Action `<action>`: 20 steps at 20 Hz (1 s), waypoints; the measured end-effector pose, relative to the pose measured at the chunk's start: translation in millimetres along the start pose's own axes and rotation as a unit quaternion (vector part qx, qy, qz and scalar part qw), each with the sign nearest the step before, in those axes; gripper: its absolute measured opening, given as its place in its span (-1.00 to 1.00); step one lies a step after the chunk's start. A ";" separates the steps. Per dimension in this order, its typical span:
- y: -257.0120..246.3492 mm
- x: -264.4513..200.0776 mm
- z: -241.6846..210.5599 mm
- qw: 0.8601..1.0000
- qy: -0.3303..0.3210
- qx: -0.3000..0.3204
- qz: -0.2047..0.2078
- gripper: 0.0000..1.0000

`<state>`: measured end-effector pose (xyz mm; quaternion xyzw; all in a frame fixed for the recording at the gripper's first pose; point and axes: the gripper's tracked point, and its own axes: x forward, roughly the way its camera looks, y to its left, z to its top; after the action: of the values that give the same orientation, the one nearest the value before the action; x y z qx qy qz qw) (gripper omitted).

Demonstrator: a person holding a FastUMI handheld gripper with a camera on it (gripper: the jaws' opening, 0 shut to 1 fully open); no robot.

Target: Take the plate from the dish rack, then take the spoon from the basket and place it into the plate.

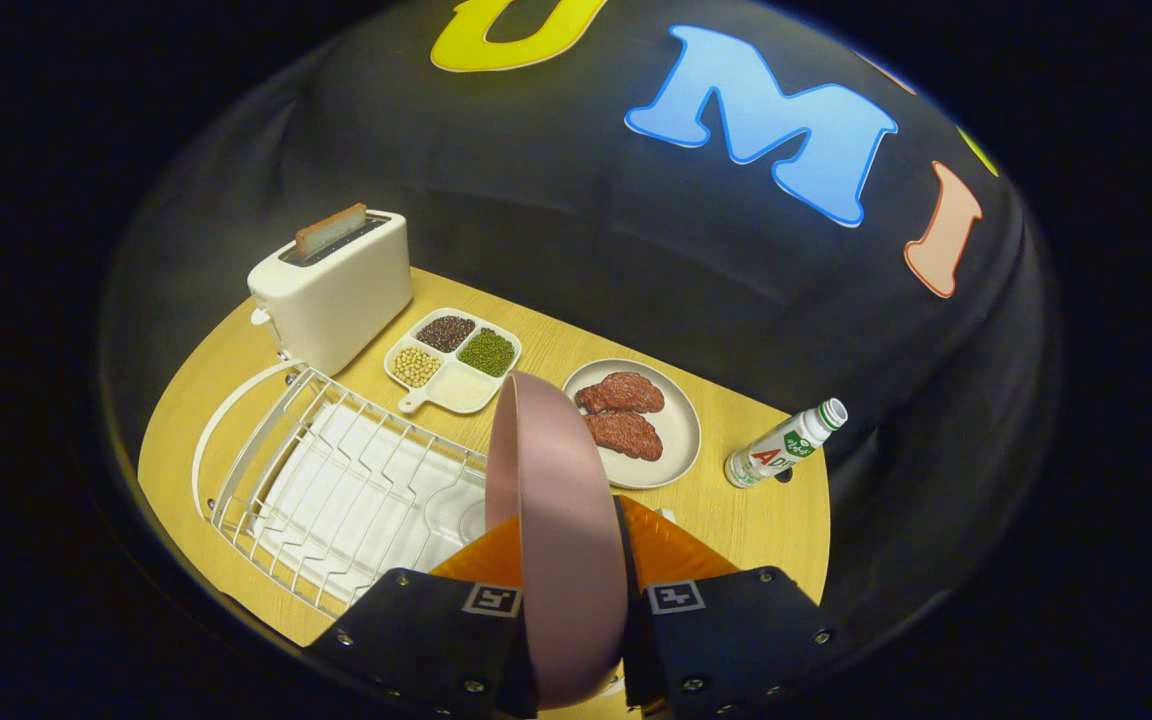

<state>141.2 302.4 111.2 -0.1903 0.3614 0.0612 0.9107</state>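
The gripper (pixel 576 590) pinches the round pink plate (pixel 556 520) edge-on between its orange fingers (pixel 671 550), held upright above the white wire dish rack (pixel 336 480) on the wooden desk (pixel 766 520). Beyond sit a white toaster (pixel 336 290), a divided bean tray (pixel 451 358) and a plate of meat (pixel 641 420).

Wooden table (pixel 786 520), black cloth wall (pixel 556 190)

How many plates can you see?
3. A pink plate stands on edge, pinched in the gripper. A round plate holding two pieces of meat sits beyond it. A divided plate of beans sits beside the toaster. The pink plate may hide others.
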 end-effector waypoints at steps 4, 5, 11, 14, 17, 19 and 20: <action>-4.4 -32.8 -8.7 0.998 -0.009 0.050 0.044 -0.38; -8.3 -43.4 -12.3 0.997 -0.013 0.062 0.052 -0.38; -31.3 -103.7 -51.1 0.988 -0.034 0.124 0.091 -0.38; -24.5 -124.2 -79.5 0.978 -0.026 0.167 0.124 -0.38; -13.7 -133.4 -111.6 0.967 -0.013 0.206 0.148 -0.38; -1.9 -135.1 -135.5 0.958 -0.002 0.237 0.161 -0.38; 5.6 -134.8 -148.0 0.950 0.004 0.259 0.172 -0.38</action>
<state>-52.7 253.2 102.8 0.1169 0.3960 0.1204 0.9028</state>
